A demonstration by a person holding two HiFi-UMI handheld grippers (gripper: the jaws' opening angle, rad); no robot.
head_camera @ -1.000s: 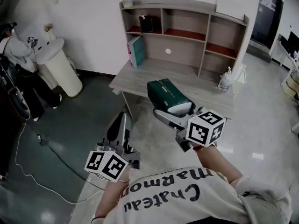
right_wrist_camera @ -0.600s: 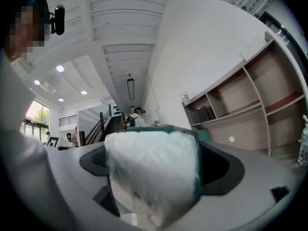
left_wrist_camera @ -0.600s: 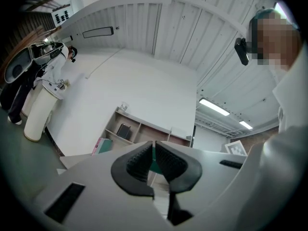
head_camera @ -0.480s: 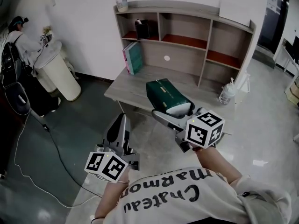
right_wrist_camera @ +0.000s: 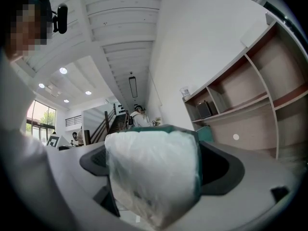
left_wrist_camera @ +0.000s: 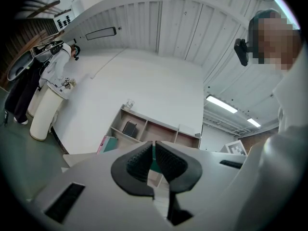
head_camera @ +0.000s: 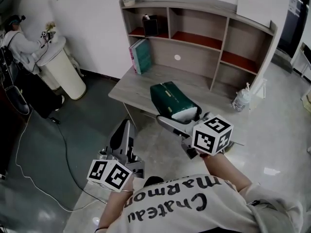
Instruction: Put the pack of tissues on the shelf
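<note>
Over the desk (head_camera: 141,89) near edge, head view: right claw (head_camera: 179,119) holds the pack of tissues (head_camera: 171,98) in the air, short of the shelf (head_camera: 226,37). Left gripper view: left claw (left_wrist_camera: 154,150) nearly closed, nothing between the jaws. Right gripper view: jaws clamped on the pack.

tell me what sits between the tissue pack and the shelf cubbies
In the head view, only bare desk top lies between the tissue pack, held by the right gripper, and the shelf cubbies; a teal book leans off to the left.

We see a wooden desk (head_camera: 146,89) under a shelf unit (head_camera: 228,33); a teal book (head_camera: 142,55) and a bottle (head_camera: 241,100) stand on the desk.
</note>
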